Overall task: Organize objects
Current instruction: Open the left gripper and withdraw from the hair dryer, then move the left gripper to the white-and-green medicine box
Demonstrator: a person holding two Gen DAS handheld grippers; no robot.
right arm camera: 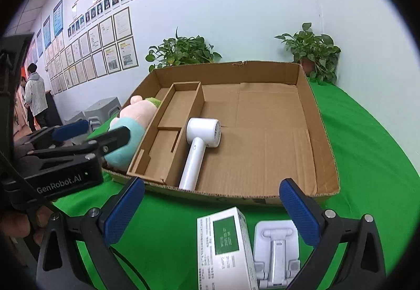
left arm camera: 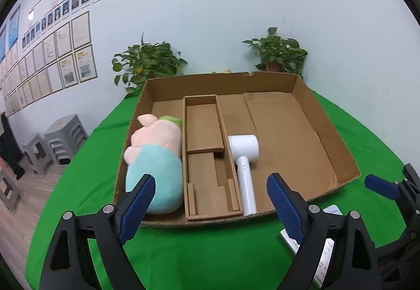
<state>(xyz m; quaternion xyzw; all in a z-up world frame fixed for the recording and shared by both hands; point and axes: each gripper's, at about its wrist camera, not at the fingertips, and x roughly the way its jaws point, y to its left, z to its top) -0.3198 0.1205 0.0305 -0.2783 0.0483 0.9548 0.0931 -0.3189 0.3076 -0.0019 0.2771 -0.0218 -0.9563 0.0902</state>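
Observation:
A shallow cardboard box [left arm camera: 328, 132] [right arm camera: 320, 132] lies on the green cloth. In its left section lies a plush toy [left arm camera: 155, 156] [right arm camera: 131, 119] in pink and light blue. A white hair dryer [left arm camera: 244, 158] [right arm camera: 202, 140] lies beside the cardboard divider insert [left arm camera: 204, 127] [right arm camera: 181, 103]. My left gripper [left arm camera: 211, 185] [right arm camera: 99, 132] stands open and holds nothing, hovering before the box's near wall. My right gripper [right arm camera: 212, 186] is open and holds nothing too, above a white and green carton [right arm camera: 223, 245] and a white folding stand [right arm camera: 275, 248] on the cloth.
The box's right half [right arm camera: 262, 132] has bare cardboard floor. Two potted plants [left arm camera: 147, 61] [left arm camera: 278, 53] stand behind it against the wall. Grey stools [left arm camera: 63, 137] sit on the floor to the left. A person [right arm camera: 35, 95] stands far off by the wall.

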